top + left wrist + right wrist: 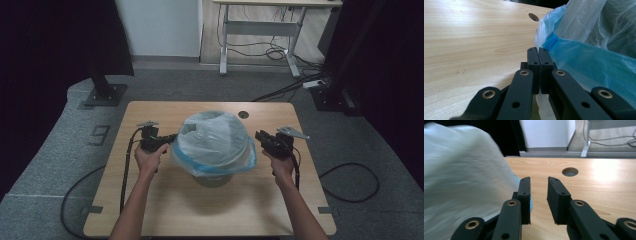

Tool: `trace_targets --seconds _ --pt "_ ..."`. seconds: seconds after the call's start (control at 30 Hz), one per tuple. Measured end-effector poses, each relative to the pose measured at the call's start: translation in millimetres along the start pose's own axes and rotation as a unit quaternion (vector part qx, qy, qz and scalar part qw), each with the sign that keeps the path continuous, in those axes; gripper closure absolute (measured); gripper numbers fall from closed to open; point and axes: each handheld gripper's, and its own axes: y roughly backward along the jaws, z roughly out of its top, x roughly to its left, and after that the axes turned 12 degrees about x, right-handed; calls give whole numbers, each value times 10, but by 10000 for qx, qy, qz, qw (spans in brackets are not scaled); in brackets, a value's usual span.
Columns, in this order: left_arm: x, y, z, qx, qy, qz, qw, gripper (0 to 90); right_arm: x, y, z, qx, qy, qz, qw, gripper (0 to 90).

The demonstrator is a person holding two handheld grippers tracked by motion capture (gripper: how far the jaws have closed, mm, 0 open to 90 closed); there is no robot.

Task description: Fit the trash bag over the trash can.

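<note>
A small bin [212,179] stands mid-table, lined with a translucent white bag [215,140] that has a blue band round its rim and bulges over the top. My left gripper [172,137] is at the bag's left edge. In the left gripper view its jaws [539,53] are pressed together on a fold of the bag [586,57], with plastic showing above and below them. My right gripper [257,136] sits just right of the bag. In the right gripper view its jaws [539,182] stand apart with nothing between them, and the bag [461,170] lies to their left.
The wooden table [165,200] has a round cable hole [243,114] behind the bin, also visible as the hole [570,171]. Black cables trail from both grippers over the table edges. A desk frame [260,30] and floor cables lie beyond.
</note>
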Motion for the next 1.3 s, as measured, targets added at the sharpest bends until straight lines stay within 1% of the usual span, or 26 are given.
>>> trace_targets --seconds 0.07,0.1,0.13,0.17,0.2,0.23,0.27,0.3,0.37,0.43,0.5,0.57,0.6,0.63,0.67,0.73,0.8,0.87,0.93,0.97,1.0,1.03,1.13,1.17,1.27,1.3 --pt "-5 10 -10 -11 -2 -1 10000 899 25 147 -10 -78 100 141 9998 677" --pt "-6 14 -15 -24 -9 -8 10000 899 53 247 -37 -149 131 281 9994 666" --pt "-11 24 -22 -29 -13 1 10000 899 117 392 -111 -206 169 643 9976 643" --pt "-11 29 -26 -30 -14 -2 10000 899 117 392 -111 -206 169 643 9976 643" --pt "-12 34 -30 -32 -8 -5 10000 898 153 440 -146 -198 242 731 9968 628" --pt "-12 36 -32 -35 -4 -5 10000 898 219 508 -208 -172 401 811 9958 610" --pt "-12 37 -34 -37 5 -9 10000 898 268 547 -257 -151 481 905 9946 595" --pt "-15 36 -37 -42 20 -26 10000 898 298 571 -290 -123 508 997 9936 583" --pt "-23 31 -42 -36 12 -22 10000 898 386 604 -377 -37 565 1252 9905 561" --pt "-38 23 -51 -14 -3 -21 10000 898 452 605 -437 71 627 1442 9875 542" --pt "-42 20 -58 -38 5 -40 10000 898 497 611 -479 103 656 1608 9847 510" --pt "-36 16 -63 -16 -7 -36 10000 898 531 628 -504 99 721 1680 9831 484" --pt "-32 10 -67 -19 14 -41 10000 898 575 656 -526 65 821 1773 9807 461" --pt "-29 7 -69 -13 24 -51 10000 898 591 667 -532 75 860 1805 9798 447" --pt "-26 4 -71 -5 31 -61 10000 898 591 667 -532 75 860 1805 9798 447" --pt "-25 -4 -76 11 23 -68 10000 898 635 680 -549 86 971 1876 9774 425" --pt "-34 -12 -80 4 36 -85 10000 898 695 676 -580 139 1119 1844 9764 392" --pt "-43 -18 -84 11 27 -89 10000 898 713 670 -592 140 1170 1799 9766 379" --pt "-44 -20 -84 15 29 -92 10000 898 760 657 -617 130 1350 1634 9772 367" --pt "-43 -19 -84 17 30 -92 10000 898 802 652 -630 111 1488 1510 9772 354" --pt "-41 -18 -84 18 36 -94 9999 898 820 650 -634 109 1537 1461 9772 347" --pt "-38 -17 -83 17 42 -98 9999 898 820 650 -634 109 1537 1461 9772 347" --pt "-33 -15 -82 17 60 -95 9999 898 895 614 -630 115 1660 1180 9790 338" --pt "-33 -15 -83 17 61 -97 9999 898 895 614 -630 115 1660 1180 9790 338" --pt "-38 -20 -83 28 56 -105 9999 898 931 578 -623 92 1658 1013 9809 353" --pt "-39 -23 -83 24 58 -107 9999 898 948 569 -622 64 1668 899 9819 364"
